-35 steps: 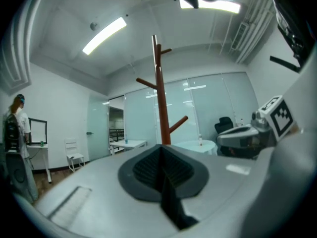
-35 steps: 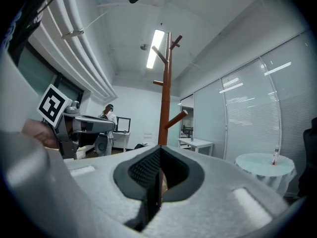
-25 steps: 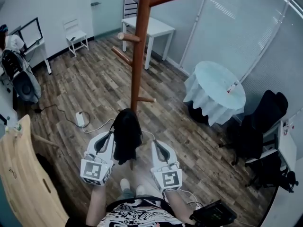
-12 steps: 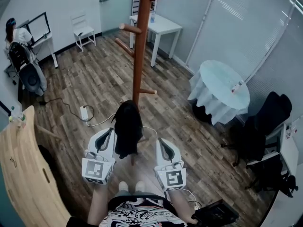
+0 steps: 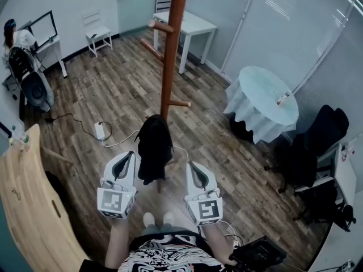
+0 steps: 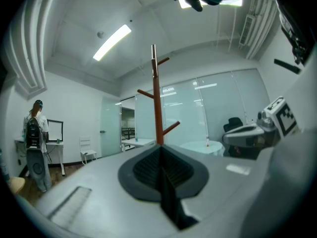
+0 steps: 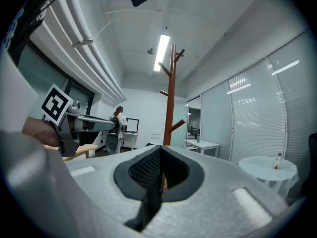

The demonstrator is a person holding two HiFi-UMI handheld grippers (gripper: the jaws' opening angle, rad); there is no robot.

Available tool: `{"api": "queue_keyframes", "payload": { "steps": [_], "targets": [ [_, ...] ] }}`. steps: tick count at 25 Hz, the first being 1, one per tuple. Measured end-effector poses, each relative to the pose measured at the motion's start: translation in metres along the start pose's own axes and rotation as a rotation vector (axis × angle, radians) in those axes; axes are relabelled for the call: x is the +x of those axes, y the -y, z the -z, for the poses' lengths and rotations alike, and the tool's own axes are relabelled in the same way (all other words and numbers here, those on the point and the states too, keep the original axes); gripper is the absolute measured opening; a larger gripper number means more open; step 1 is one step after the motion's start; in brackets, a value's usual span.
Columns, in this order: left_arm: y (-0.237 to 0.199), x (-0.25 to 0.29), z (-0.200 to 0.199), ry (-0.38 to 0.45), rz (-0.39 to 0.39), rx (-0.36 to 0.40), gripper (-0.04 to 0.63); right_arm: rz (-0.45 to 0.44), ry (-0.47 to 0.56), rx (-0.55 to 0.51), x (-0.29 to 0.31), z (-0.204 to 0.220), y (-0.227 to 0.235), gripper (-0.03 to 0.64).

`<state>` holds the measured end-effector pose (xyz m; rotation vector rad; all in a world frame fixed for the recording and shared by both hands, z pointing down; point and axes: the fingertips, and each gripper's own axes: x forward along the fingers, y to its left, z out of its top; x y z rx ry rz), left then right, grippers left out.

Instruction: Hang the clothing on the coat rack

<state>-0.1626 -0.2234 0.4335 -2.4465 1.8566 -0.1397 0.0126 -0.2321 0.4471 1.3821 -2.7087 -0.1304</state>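
Note:
The brown wooden coat rack [image 5: 170, 50] rises in the middle of the head view, also seen in the left gripper view [image 6: 157, 98] and the right gripper view [image 7: 171, 98]. A black garment [image 5: 153, 149] hangs low against its pole; what carries it is hidden. My left gripper [image 5: 127, 156] is just left of the garment, shut and empty [image 6: 159, 148]. On the garment's right my right gripper [image 5: 193, 166] is also shut with nothing in it [image 7: 159, 148]. Neither touches the cloth.
A round table with a white cloth [image 5: 262, 98] stands to the right, a black office chair [image 5: 312, 146] beyond it. A white desk [image 5: 187, 27] and white chair [image 5: 96, 30] stand behind the rack. A power strip with cable [image 5: 100, 131] lies on the floor; a wooden panel [image 5: 28, 208] is at left.
The head camera has shifted a little, so the rack sits slightly further right. Both grippers stay shut beside the hanging garment, which has not moved.

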Motion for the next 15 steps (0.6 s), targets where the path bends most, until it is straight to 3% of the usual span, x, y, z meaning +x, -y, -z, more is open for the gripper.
{"api": "queue_keyframes", "payload": {
  "steps": [15],
  "targets": [
    [-0.003, 0.006, 0.003, 0.001, 0.035, -0.032, -0.012, 0.001, 0.001, -0.014, 0.01, 0.002, -0.008, -0.002]
  ]
}}
